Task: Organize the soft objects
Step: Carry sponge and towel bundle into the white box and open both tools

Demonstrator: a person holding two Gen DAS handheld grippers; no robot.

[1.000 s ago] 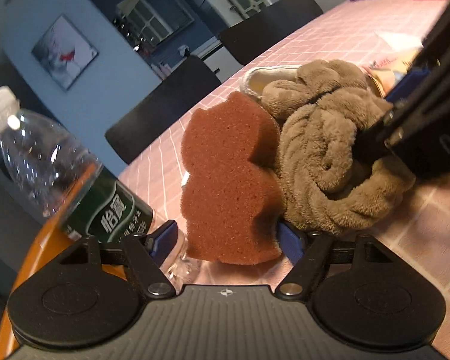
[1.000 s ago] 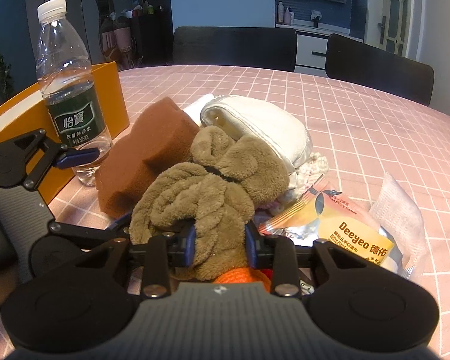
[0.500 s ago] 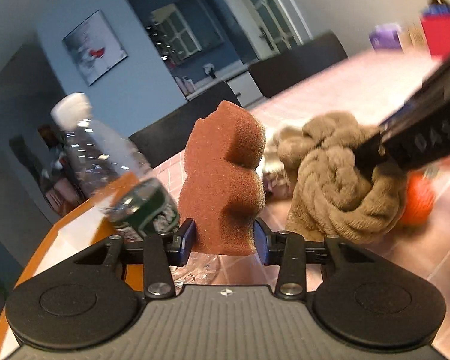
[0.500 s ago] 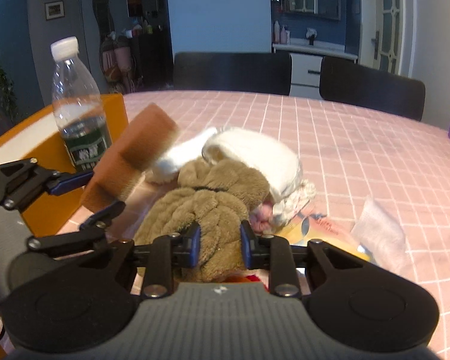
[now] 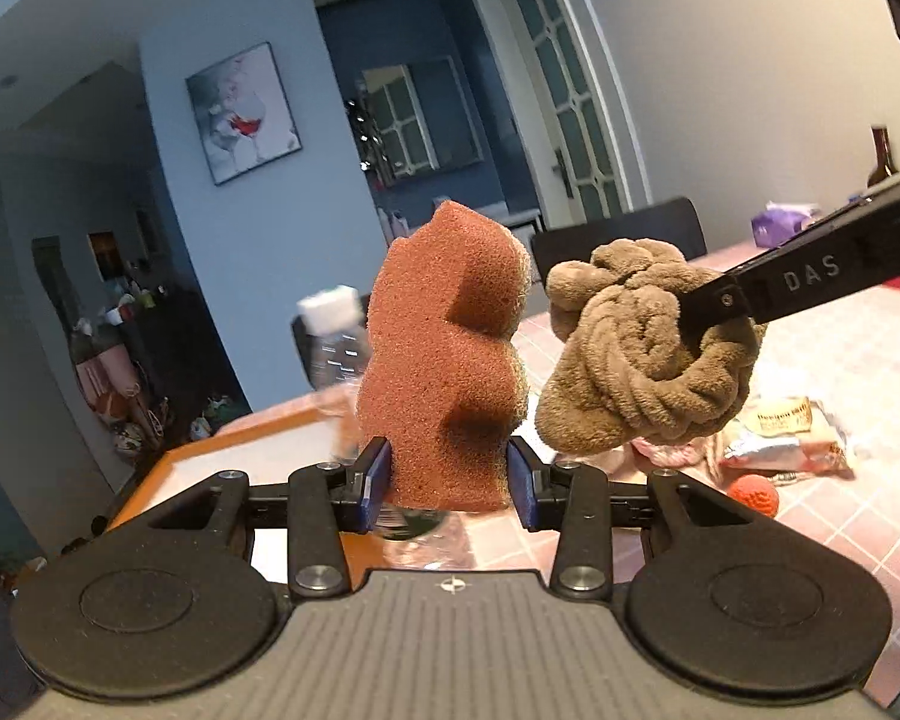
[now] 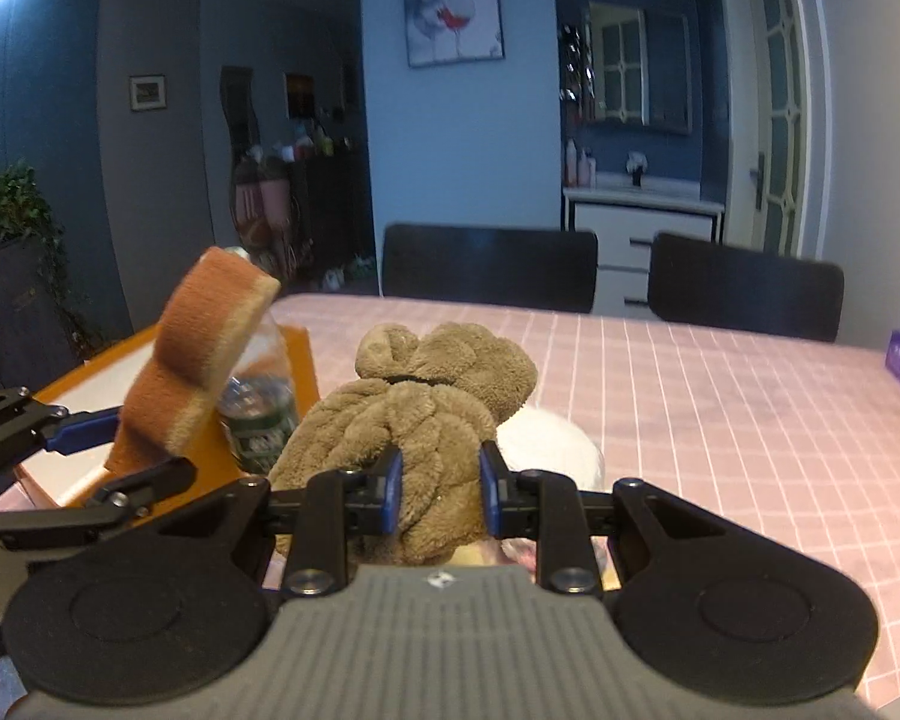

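My left gripper [image 5: 448, 476] is shut on a brown notched sponge [image 5: 447, 354], which stands upright between its blue pads, lifted off the table. My right gripper [image 6: 439, 492] is shut on a bundled tan plush towel [image 6: 414, 414], also held up in the air. In the left wrist view the tan towel [image 5: 642, 372] hangs just right of the sponge, pinched by the right gripper's black finger [image 5: 804, 282]. In the right wrist view the sponge [image 6: 198, 354] and the left gripper [image 6: 99, 459] show at the left.
An orange-rimmed tray [image 5: 234, 456] and a water bottle [image 6: 258, 414] stand at the left. On the pink checked tablecloth [image 6: 720, 420] lie snack packets [image 5: 780, 432], an orange ball [image 5: 753, 495] and a white cloth [image 6: 552, 444]. Two dark chairs [image 6: 492, 267] line the far side.
Both grippers have risen off the table with their loads. The left jaws closed onto the sponge and the left view rolled to level; the right stayed clamped on the towel.
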